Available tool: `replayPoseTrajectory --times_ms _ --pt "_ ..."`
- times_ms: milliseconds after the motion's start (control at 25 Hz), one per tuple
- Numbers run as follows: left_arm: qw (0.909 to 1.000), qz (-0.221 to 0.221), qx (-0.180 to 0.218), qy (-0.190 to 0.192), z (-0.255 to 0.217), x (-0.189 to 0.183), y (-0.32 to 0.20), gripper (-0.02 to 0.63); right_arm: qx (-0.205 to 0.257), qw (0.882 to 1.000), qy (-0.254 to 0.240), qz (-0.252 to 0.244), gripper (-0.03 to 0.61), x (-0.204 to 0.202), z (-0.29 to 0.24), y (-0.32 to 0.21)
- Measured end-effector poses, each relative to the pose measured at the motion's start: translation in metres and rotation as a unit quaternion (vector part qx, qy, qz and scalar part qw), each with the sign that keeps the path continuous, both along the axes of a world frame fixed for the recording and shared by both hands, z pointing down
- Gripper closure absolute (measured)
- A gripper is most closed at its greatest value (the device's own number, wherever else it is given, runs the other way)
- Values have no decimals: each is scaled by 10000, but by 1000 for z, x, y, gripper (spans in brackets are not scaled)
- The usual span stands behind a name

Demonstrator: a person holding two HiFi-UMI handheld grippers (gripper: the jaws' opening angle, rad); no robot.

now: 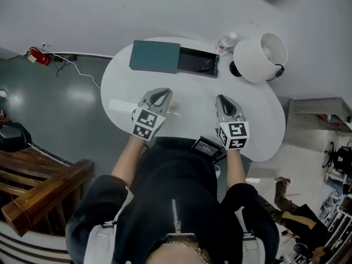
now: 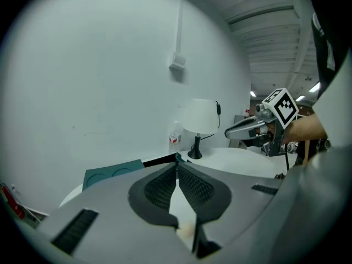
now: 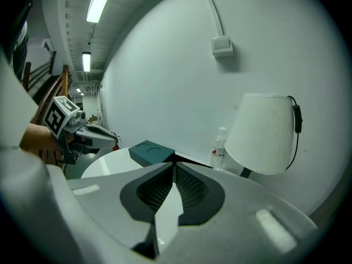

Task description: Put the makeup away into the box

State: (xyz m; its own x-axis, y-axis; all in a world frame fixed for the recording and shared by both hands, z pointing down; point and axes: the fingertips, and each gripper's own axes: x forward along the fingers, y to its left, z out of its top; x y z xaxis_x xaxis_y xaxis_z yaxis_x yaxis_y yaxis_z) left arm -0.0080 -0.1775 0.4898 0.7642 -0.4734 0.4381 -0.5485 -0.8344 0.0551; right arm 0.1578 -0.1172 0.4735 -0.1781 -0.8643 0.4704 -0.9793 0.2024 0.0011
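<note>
A teal box lid [image 1: 155, 56] lies at the far side of the white table [image 1: 258, 126], slid partly off a black box tray [image 1: 197, 62]. My left gripper [image 1: 163, 92] hovers over the near middle of the table, its jaws shut with the tips meeting [image 2: 177, 166]. A small beige item [image 1: 175, 110] lies on the table just right of it and shows under the jaws [image 2: 187, 231]; what it is I cannot tell. My right gripper [image 1: 221, 98] is level with the left, further right, shut and empty [image 3: 174, 165].
A white lamp [image 1: 259, 55] and a water bottle [image 1: 226, 42] stand at the back right of the table. A white flat strip [image 1: 117, 104] lies left of the left gripper. A wooden railing [image 1: 38, 194] and a red object [image 1: 38, 56] are off to the left on the floor side.
</note>
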Motion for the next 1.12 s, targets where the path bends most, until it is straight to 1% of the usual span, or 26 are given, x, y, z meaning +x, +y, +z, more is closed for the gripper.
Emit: replayPoseTrajectory --times_ms 240,360,480,560,800,1120 --pt "9999 132 21 -1 5 4 -5 590 -102 9999 50 97 566 2 10 2" --pt "9999 145 17 -3 9 3 -8 590 -144 9998 51 154 526 8 16 -1" --pt "9999 149 -1 -10 12 6 -12 589 -203 9995 36 229 525 20 22 -3" --pt "9999 160 -18 -17 12 8 -16 590 -296 9992 66 242 503 27 27 -5" --pt "9995 287 -63 -87 13 19 -26 589 -787 9965 224 151 442 46 59 -9" --pt "9988 426 -182 -167 21 35 -28 589 -1679 9851 368 53 416 70 125 12"
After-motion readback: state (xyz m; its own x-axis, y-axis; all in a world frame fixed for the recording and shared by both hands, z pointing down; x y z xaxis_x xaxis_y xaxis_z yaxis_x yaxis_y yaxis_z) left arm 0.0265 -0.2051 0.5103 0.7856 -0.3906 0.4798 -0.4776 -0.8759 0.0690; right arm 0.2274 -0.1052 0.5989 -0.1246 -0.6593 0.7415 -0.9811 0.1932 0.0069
